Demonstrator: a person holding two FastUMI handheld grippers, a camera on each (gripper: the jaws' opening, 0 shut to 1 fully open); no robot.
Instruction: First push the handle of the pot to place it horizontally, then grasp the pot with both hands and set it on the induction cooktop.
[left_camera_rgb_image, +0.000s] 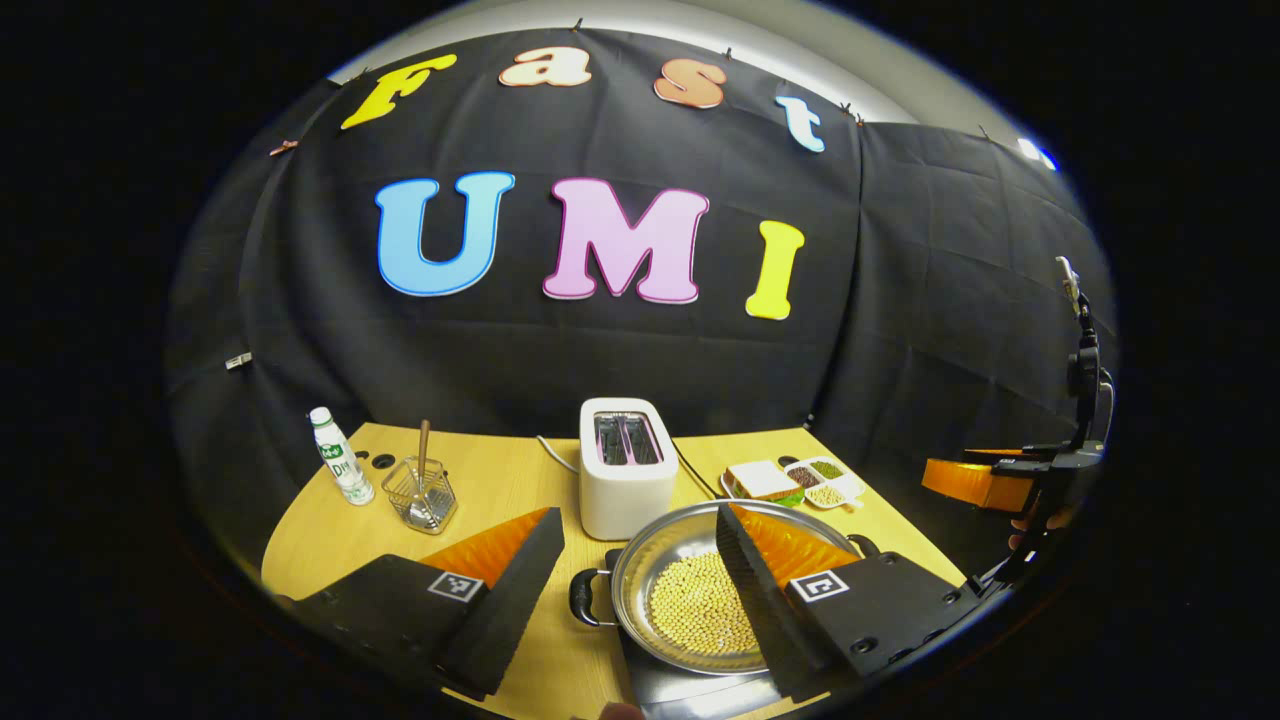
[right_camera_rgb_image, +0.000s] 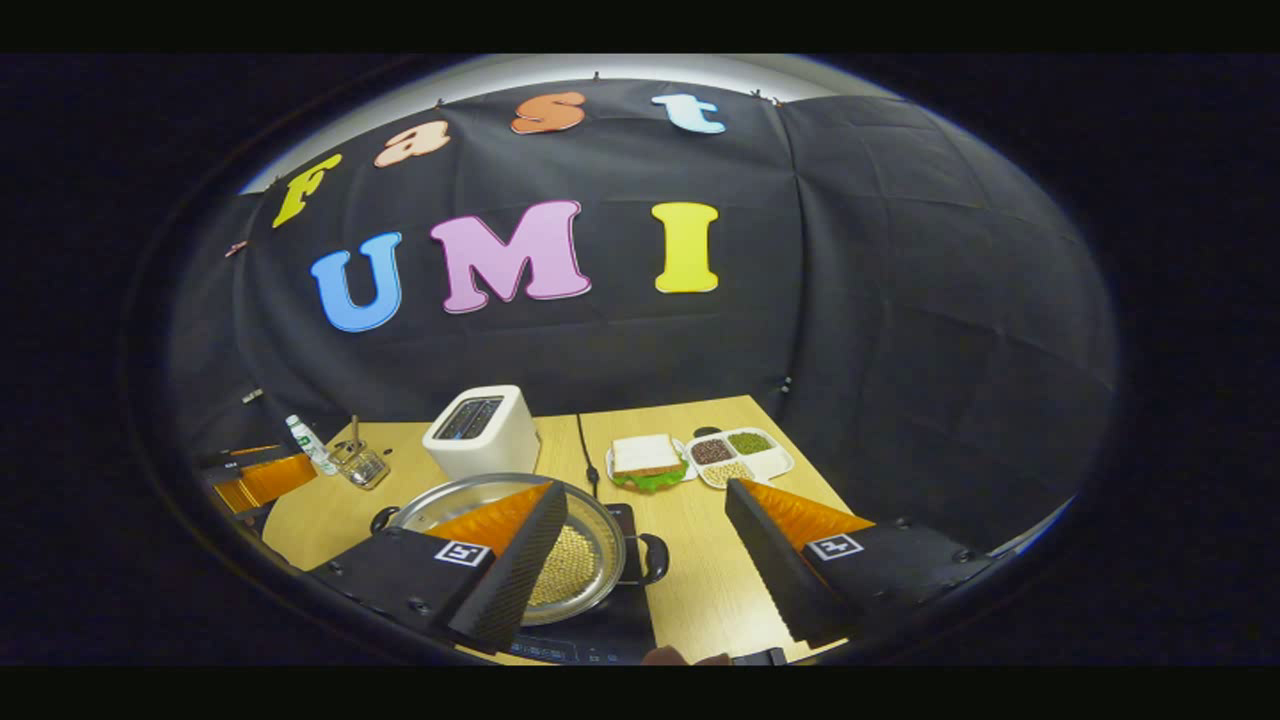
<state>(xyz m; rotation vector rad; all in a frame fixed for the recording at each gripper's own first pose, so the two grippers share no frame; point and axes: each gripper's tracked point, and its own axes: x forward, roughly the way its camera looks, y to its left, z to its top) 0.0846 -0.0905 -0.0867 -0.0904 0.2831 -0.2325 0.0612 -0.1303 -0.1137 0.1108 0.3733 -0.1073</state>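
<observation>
A steel pot (left_camera_rgb_image: 690, 600) holding yellow beans sits on the black induction cooktop (left_camera_rgb_image: 690, 697) at the table's near edge, its two black handles (left_camera_rgb_image: 585, 597) pointing left and right. My left gripper (left_camera_rgb_image: 635, 565) hovers open above it, one finger over the pot, the other over bare table to its left. In the right gripper view the pot (right_camera_rgb_image: 578, 560) lies low and left on the cooktop (right_camera_rgb_image: 600, 640). My right gripper (right_camera_rgb_image: 640, 540) is open, straddling the pot's right handle (right_camera_rgb_image: 652, 558) from above. Neither gripper touches the pot.
A white toaster (left_camera_rgb_image: 625, 465) stands just behind the pot. A sandwich plate (right_camera_rgb_image: 648, 458) and a divided dish of beans (right_camera_rgb_image: 738, 455) lie at the back right. A bottle (left_camera_rgb_image: 340, 455) and a wire holder (left_camera_rgb_image: 420, 492) stand at the back left.
</observation>
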